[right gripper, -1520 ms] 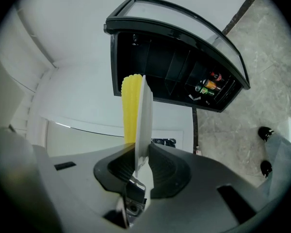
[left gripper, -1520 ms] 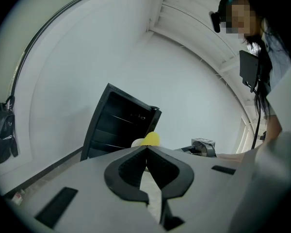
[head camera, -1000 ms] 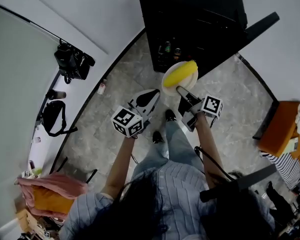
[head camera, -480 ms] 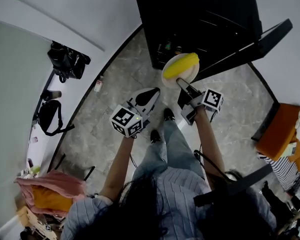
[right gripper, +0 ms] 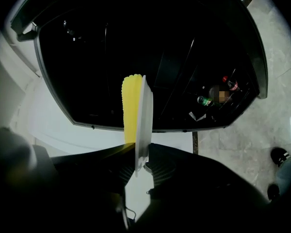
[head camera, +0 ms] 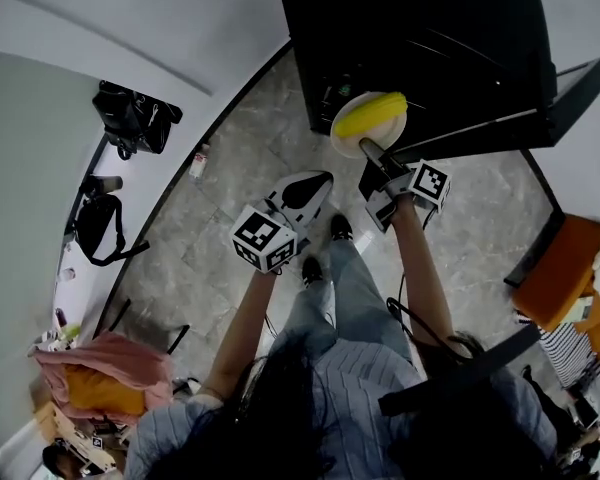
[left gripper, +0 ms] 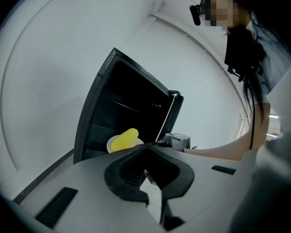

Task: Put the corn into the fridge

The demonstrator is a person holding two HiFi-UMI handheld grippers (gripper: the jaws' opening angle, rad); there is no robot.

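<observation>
A thin, smooth white plate (right gripper: 144,115) with a slight sheen is pinched between the ribbed black pads (right gripper: 158,169) of the right gripper (right gripper: 138,161). Against the plate lies a matt yellow corn cob (right gripper: 130,106), bumpy with kernels. Beyond the fingers stands a dark, faintly shiny black fridge (right gripper: 184,42). Beside them is grey veined stone floor (right gripper: 276,81), dully polished. The left gripper (left gripper: 146,148) has matt pale plastic fingers.

I stand on a grey marbled floor (head camera: 220,228). A black bag (head camera: 130,116) sits by the white wall (head camera: 160,18). A small bottle (head camera: 198,163) lies just right of the bag and a second dark bag (head camera: 98,230) lies below it. An orange chair (head camera: 560,268) stands far across the floor from it.
</observation>
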